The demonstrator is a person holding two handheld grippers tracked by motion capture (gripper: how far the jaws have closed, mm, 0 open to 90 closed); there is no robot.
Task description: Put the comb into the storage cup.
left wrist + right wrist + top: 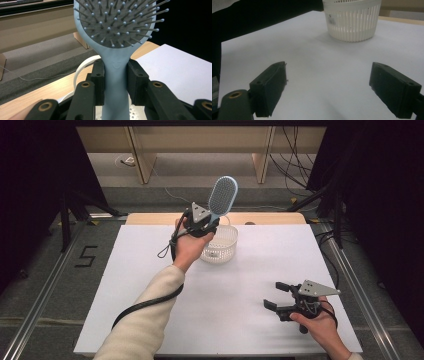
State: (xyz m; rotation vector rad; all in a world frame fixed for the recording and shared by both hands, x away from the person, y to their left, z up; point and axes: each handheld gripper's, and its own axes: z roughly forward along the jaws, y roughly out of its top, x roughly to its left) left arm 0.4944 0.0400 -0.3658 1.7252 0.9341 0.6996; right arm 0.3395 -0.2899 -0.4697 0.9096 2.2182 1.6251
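White table sheet (240, 285) bore one basket (220, 245); my left gripper (116, 75) clamped one blue hairbrush (222, 195), my right gripper (328, 87) stood agape.

Light falls from above onto the white table sheet (235, 285), which reads bright and even in the high view, while the surroundings on both sides sink into near-black; shadows are soft and faint, a pale one lying on the sheet beside the white basket (352, 20) in the right gripper view. In the left gripper view the hairbrush (117, 37) is evenly lit and fairly sharp against a dark right-hand background; the black pads (136, 82) nearest the lens look slightly soft. All three pictures are a little grainy and low in detail, with no harsh glare; the right gripper view's near pads (270, 88) are mildly blurred.
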